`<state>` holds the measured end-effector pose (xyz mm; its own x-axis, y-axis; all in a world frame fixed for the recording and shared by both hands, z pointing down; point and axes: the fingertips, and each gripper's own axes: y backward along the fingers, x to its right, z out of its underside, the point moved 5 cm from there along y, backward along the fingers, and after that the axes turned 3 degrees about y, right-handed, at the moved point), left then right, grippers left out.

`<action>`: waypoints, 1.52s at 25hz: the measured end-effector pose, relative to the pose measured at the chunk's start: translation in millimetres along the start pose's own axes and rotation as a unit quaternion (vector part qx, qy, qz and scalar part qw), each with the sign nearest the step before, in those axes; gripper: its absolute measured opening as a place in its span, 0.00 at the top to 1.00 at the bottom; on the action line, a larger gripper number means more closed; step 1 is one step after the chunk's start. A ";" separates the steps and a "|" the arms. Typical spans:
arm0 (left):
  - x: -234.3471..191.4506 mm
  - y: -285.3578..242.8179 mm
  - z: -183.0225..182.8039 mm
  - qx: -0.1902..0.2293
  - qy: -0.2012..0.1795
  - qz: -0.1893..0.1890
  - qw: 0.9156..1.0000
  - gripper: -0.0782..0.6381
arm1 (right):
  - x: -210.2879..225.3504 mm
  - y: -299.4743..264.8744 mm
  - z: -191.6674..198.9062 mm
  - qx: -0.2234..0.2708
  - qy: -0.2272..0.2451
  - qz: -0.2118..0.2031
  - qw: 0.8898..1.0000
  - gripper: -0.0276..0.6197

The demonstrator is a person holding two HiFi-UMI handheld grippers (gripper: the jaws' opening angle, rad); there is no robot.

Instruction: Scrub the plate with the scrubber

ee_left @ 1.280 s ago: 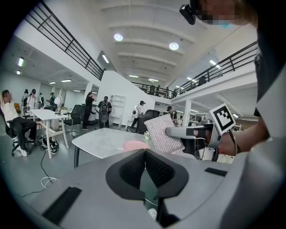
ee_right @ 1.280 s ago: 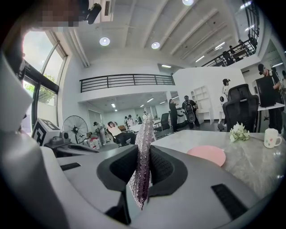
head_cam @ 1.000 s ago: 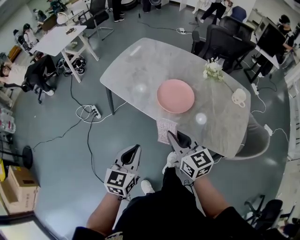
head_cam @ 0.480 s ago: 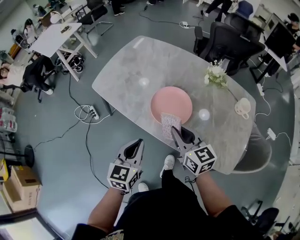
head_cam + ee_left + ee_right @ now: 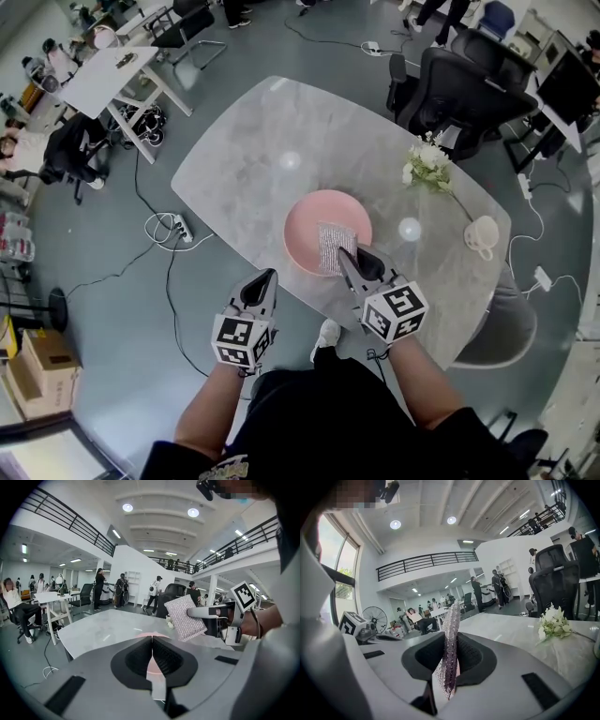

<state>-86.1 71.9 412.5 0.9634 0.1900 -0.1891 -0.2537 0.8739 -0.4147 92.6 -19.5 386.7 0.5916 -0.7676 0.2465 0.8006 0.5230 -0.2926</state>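
A pink plate lies on the grey marble table near its front edge. My right gripper is shut on a silvery mesh scrubber, which hangs over the plate's right part. In the right gripper view the scrubber stands edge-on between the jaws. My left gripper is shut with nothing in it, out over the floor just short of the table's front edge. From the left gripper view the scrubber shows at the right, and the plate peeks past the closed jaws.
White flowers and a white mug stand on the table's right part. Black office chairs are behind it. A power strip with cables lies on the floor at the left. People sit at another table.
Both grippers have moved forward toward the table. The scrubber, before at the table's front edge, is now over the plate. The left gripper has come close to the table edge.
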 end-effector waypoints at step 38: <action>-91.5 -197.6 54.0 -0.171 0.014 0.058 0.983 0.63 | 82.8 -121.9 52.3 -0.111 -0.059 0.053 0.991 0.84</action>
<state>-119.5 -94.0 559.8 0.9249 0.2630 -0.2747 -0.3803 0.6447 -0.6631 49.0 -127.4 491.0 0.6884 -0.6572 0.3068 0.7009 0.4939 -0.5146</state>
